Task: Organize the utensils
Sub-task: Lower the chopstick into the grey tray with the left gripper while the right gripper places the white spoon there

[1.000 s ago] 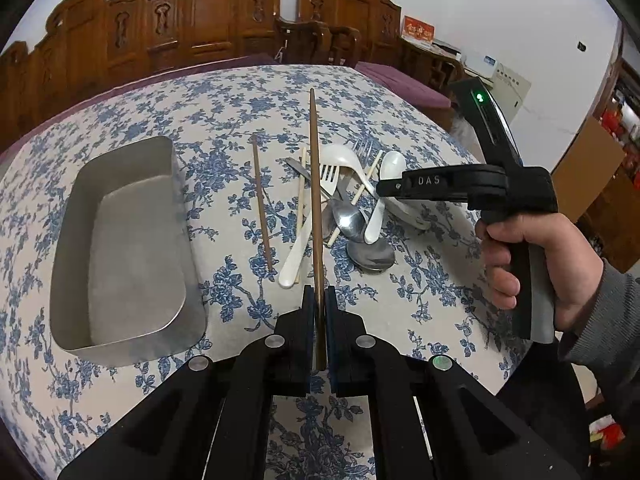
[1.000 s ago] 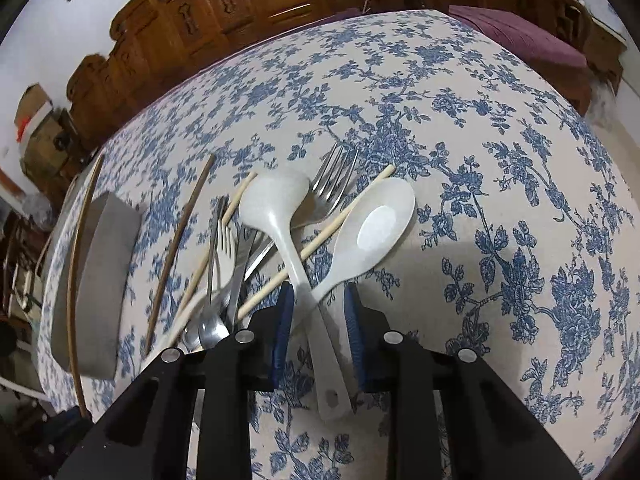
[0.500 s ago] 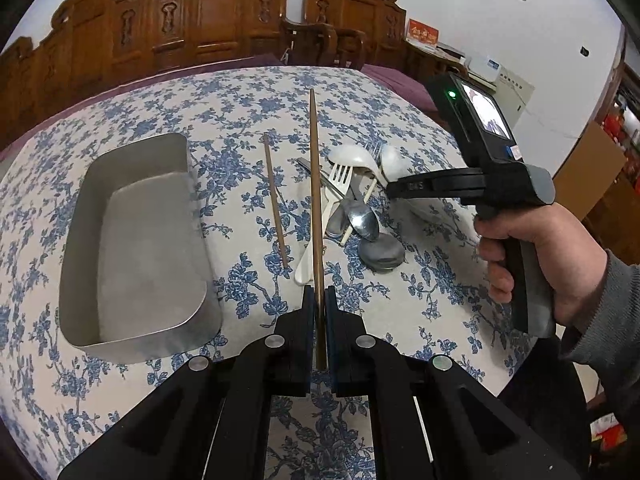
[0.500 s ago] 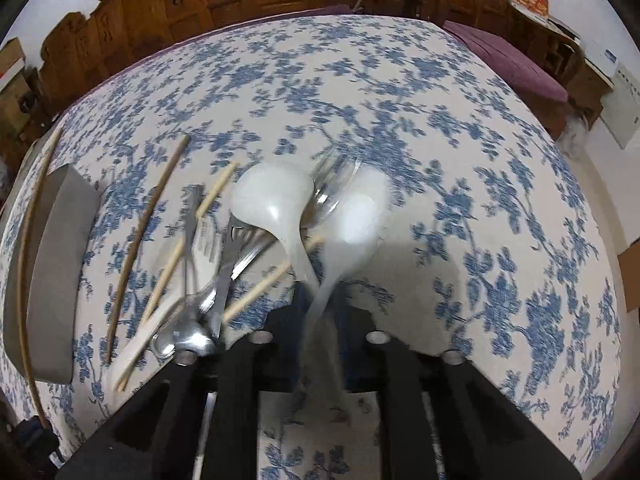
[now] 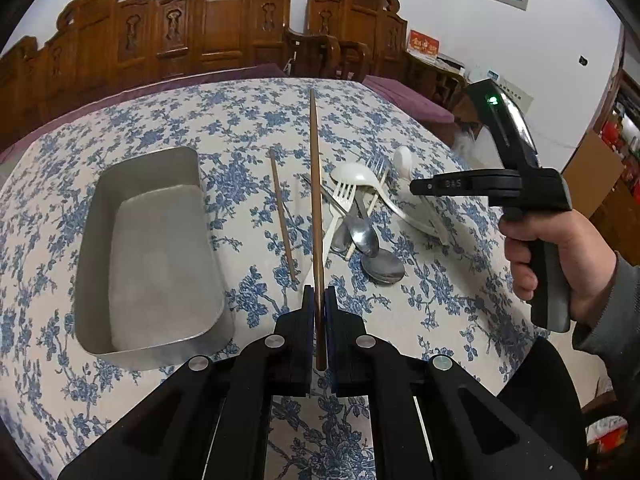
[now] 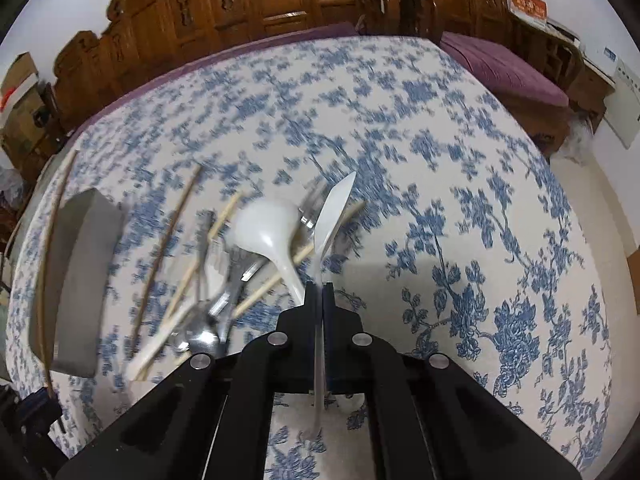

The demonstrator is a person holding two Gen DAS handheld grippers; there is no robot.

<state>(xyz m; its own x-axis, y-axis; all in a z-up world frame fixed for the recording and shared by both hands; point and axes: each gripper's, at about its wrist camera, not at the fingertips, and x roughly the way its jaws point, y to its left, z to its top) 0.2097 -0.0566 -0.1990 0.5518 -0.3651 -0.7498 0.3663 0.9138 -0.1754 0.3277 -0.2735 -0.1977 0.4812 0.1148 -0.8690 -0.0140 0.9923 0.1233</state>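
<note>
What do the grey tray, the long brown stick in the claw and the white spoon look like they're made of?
Tray: probably metal, likely aluminium or steel; dull brushed grey, thin walls, rounded corners.
Brown stick: looks like a wooden or bamboo chopstick; matt, even brown, slim and straight.
White spoon: likely plastic or melamine; smooth, opaque, slightly glossy white, though ceramic can't be ruled out.

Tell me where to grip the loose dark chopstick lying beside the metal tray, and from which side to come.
Grip the dark chopstick near its near end, coming from above with the fingers straddling its width. It lies flat on the tablecloth, apart from the metal tray and clear of the utensil pile, so that end has open cloth either side.
</note>
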